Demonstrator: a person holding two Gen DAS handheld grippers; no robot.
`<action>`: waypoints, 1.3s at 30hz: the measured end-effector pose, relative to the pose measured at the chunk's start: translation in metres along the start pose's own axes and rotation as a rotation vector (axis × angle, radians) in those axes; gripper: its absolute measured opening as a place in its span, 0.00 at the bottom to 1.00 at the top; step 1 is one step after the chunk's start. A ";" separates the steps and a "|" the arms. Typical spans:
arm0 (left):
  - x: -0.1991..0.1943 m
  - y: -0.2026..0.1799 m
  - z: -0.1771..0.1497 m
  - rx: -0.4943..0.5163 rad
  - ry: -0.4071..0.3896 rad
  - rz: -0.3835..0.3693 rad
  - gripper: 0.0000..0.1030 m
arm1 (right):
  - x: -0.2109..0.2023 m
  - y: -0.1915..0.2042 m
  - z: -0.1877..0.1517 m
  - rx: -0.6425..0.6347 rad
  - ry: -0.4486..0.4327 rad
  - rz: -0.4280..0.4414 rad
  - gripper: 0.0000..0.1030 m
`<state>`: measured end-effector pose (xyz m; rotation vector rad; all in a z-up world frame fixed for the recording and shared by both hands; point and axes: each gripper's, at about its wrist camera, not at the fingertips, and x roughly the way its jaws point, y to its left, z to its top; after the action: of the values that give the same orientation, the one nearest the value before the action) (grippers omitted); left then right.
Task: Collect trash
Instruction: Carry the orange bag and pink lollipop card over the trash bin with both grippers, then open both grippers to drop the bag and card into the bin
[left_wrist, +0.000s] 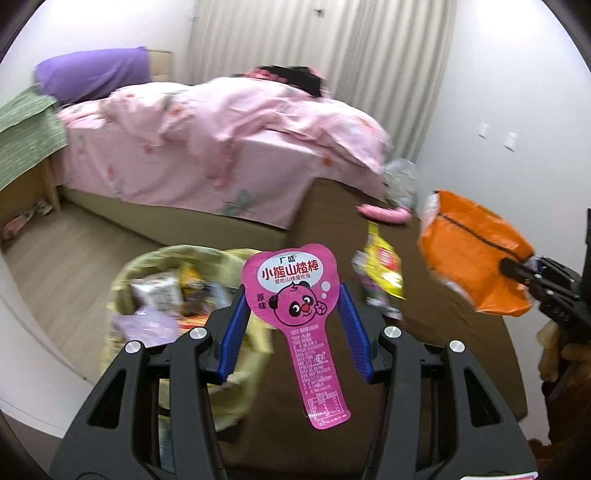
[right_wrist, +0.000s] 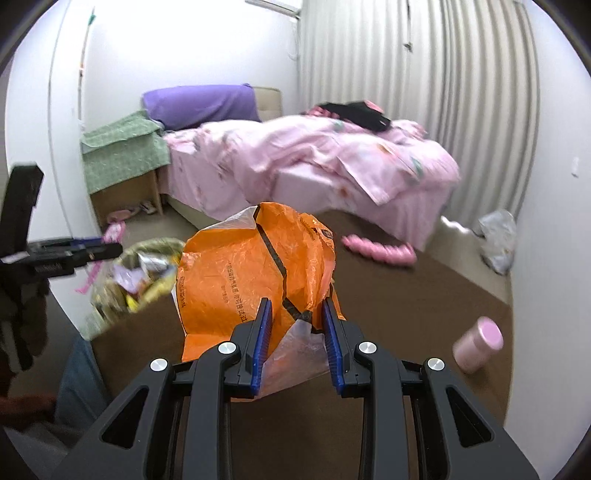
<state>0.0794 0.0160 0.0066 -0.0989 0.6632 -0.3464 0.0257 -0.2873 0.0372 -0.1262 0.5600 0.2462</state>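
A: Where does the pink wrapper (left_wrist: 295, 321) sit?

B: Between the spread fingers of the left gripper (left_wrist: 293, 295), above the edge of the yellow-green trash bag (left_wrist: 147, 266). Neither blue pad clearly touches it, so a grip cannot be confirmed.

A: And the right gripper (right_wrist: 295, 310)?

B: Its fingers pinch the orange plastic bag (right_wrist: 236, 273), held up over the brown rug (right_wrist: 406, 295).

A: What else lies on the rug?

B: A yellow snack packet (left_wrist: 382, 267), a pink bottle (right_wrist: 478, 343) on its side, and a pink fuzzy item (right_wrist: 378, 251) near the bed (right_wrist: 314, 162).
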 end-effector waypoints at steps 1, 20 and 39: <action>-0.002 0.014 0.004 -0.028 -0.008 0.017 0.45 | 0.005 0.005 0.006 -0.012 0.000 0.012 0.26; 0.058 0.105 0.012 -0.122 0.110 0.070 0.45 | 0.215 0.169 0.042 -0.300 0.280 0.395 0.26; 0.109 0.137 -0.040 -0.176 0.265 0.060 0.45 | 0.280 0.168 0.027 -0.196 0.447 0.541 0.27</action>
<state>0.1731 0.1075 -0.1156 -0.2022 0.9569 -0.2446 0.2244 -0.0653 -0.0999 -0.2209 1.0119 0.8129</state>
